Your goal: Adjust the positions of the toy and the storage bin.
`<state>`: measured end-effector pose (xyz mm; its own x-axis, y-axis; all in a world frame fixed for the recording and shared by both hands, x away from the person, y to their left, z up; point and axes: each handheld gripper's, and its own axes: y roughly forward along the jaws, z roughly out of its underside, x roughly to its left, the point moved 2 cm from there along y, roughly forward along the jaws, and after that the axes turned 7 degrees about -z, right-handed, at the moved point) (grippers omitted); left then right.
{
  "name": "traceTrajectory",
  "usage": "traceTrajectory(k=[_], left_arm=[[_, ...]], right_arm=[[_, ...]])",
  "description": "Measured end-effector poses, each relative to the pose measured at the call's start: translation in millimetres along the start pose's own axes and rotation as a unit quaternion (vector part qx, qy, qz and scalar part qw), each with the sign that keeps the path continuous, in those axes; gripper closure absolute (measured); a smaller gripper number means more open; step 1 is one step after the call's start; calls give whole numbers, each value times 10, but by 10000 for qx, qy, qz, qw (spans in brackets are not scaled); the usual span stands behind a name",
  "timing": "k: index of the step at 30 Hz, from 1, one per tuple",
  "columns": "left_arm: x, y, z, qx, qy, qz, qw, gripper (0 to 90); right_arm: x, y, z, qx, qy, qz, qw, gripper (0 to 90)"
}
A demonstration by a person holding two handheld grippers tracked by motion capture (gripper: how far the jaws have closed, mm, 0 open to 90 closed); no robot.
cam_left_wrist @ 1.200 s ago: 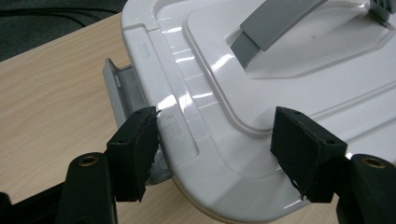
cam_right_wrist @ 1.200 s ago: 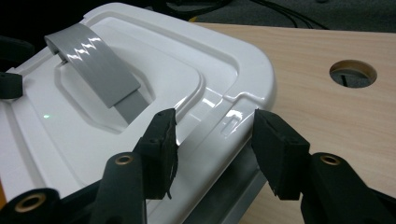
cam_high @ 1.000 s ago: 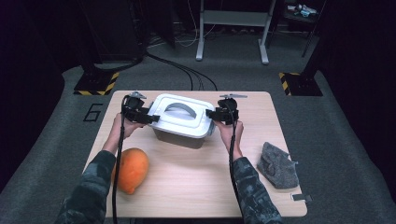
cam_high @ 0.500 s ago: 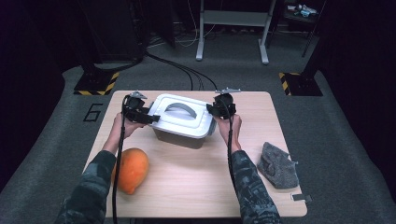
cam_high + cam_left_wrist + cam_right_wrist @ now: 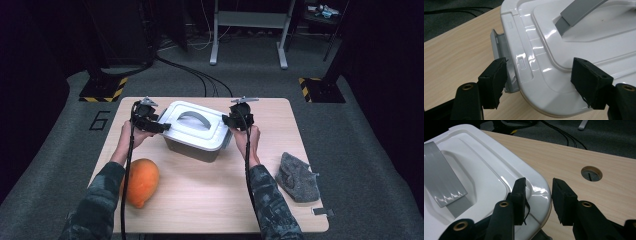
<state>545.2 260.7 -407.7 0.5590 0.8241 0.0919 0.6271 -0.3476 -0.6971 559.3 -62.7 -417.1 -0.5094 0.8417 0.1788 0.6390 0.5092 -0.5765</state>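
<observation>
A light wooden table [image 5: 210, 195] stands on grey carpet. On it sit a white-lidded grey storage box [image 5: 196, 131] toward the far middle, an orange mango [image 5: 140, 181] near the left front, and a crumpled grey cloth [image 5: 298, 176] at the right edge. A round cable hole [image 5: 591, 173] is cut in the tabletop beside the box.

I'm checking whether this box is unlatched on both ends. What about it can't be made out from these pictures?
- Contents of the white lidded box: hidden by its lid, every view.
- Right-end latch: in the right gripper view, the lid's corner and the right gripper cover it.
- Whether the grey latch is free: in the left gripper view, the left gripper cuts off its lower end.
- High view: both latches too small.
</observation>
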Motion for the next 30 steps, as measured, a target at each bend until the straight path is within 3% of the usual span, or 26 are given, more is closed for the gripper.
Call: traceTrajectory(k=[18, 23, 27, 30], left_arm=[[-4, 10, 0, 24, -29, 112, 9999, 303], [-18, 3, -3, 18, 2, 122, 9999, 320], [-30, 0, -2, -10, 20, 186, 9998, 370], [-34, 7, -6, -28, 9, 221, 9998, 373]], right_arm=[[79, -201, 176, -30, 20, -75, 10000, 652], [58, -185, 159, -53, -30, -124, 9999, 663], [-20, -118, 96, -40, -31, -229, 9997, 613], [-27, -75, 55, -6, -54, -291, 9996, 678]])
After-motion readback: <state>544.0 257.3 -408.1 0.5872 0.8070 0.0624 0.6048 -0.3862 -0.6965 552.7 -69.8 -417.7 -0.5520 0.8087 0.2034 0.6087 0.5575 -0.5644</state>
